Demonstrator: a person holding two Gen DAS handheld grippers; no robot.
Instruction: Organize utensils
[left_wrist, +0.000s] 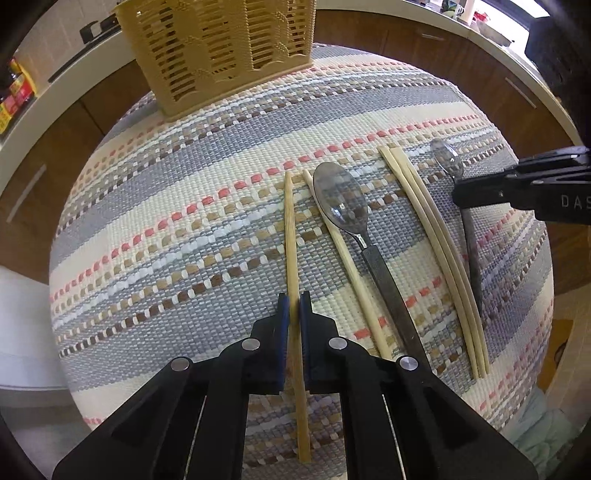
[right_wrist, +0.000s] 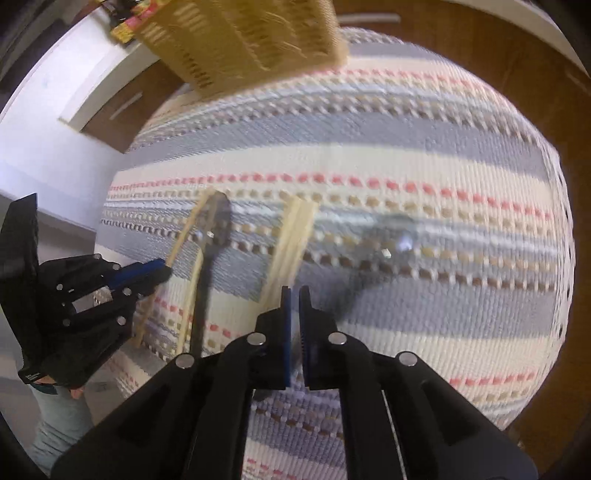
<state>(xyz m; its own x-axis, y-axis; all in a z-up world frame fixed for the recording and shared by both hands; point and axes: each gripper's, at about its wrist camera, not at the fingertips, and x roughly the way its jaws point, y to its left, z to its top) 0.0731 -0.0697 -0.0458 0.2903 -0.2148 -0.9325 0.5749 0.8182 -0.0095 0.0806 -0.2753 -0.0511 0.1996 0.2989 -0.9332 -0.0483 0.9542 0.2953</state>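
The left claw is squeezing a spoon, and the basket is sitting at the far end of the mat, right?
Not quite. The left claw is squeezing a chopstick, not a spoon; the left wrist view shows it between the blue pads. The big spoon lies untouched to its right. The basket does sit at the far end of the mat.

Both tongs, left (left_wrist: 294, 306) and right (right_wrist: 294, 299), are black with blue pads, silver rivets; white lettering reads perhaps "DAS".

Round table under a striped woven grey, cream and pink cloth (left_wrist: 184, 236); brown wooden cabinets (left_wrist: 424, 48) with a white countertop (left_wrist: 55, 92) behind it.
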